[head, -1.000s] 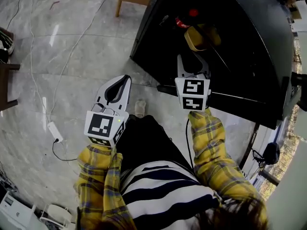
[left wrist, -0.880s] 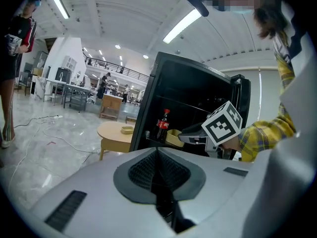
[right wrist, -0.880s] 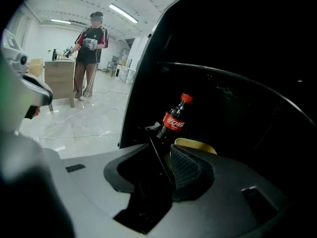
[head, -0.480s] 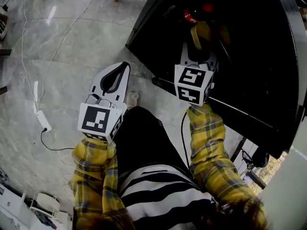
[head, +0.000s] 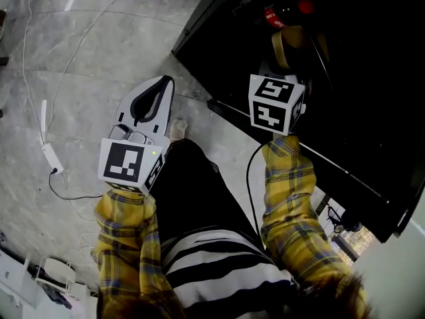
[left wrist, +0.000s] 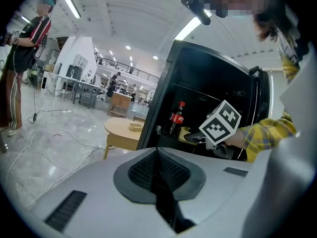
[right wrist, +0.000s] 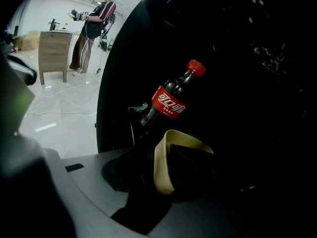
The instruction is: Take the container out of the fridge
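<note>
Two grippers in the head view, both held out by arms in yellow plaid sleeves. The left gripper [head: 162,80] hangs over the pale marble floor [head: 80,65], fingers pressed together at the tip, nothing in them. The right gripper [head: 275,65] reaches into the open black fridge [head: 372,78], mostly hidden behind its own marker cube [head: 275,103]. Just past it sits the tan container [head: 292,42] on a shelf inside the fridge, with a red-capped cola bottle [head: 282,13] a bit further in. A white cable [head: 46,155] trails across the floor off to the left.

The left gripper view backs that up: the two pads meet with only a dark slit between them. Beyond them is a round wooden table [left wrist: 126,131], and the fridge with the right gripper poking at the container.

Right gripper view is dark, but the fingers are spread wide and have just been opening. The container's near cream rim stands right between them, tilted. I can't see either pad pressing on it. The bottle leans just behind it.
</note>
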Motion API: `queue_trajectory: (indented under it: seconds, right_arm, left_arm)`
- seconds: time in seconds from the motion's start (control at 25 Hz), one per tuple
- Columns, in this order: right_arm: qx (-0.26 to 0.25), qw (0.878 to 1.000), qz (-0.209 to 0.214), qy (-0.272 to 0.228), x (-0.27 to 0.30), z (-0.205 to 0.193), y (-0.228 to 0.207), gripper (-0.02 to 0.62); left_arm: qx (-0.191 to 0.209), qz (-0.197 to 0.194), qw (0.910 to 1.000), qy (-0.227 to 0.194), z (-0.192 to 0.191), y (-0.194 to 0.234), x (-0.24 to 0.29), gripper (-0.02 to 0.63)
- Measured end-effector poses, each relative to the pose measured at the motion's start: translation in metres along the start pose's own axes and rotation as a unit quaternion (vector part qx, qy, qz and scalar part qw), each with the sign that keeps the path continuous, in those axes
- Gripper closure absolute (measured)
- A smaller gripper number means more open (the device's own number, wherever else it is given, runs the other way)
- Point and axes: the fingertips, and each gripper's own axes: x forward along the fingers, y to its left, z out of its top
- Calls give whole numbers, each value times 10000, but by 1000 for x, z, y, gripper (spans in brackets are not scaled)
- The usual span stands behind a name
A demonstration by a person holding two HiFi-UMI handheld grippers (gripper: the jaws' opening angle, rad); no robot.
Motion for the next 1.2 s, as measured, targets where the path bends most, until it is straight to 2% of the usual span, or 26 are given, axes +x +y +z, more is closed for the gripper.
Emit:
queue_trajectory:
  seconds: [0.04, 0.2, 0.36, 0.64, 1.2]
  right_arm:
    - [-25, 10000, -26, 49, 1, -1, 0, 443]
    - [-161, 9993, -291, 139, 1, -2, -6, 534]
    - [-2, 9996, -219, 178, 1, -3, -8, 545]
    - [-10, 9996, -213, 163, -15, -4, 0, 554]
    - [-111, 9997, 198, -93, -87, 13, 53, 554]
  left_arm:
    - [-3, 8, 10000, -1, 0, 1, 0, 588]
    - [-20, 40, 10000, 16, 2, 6, -5, 587]
    - [-47, 81, 10000, -6, 3, 11, -10, 587]
    - [39, 63, 9999, -89, 11, 13, -24, 588]
    - [90, 275, 9993, -244, 37, 22, -100, 586]
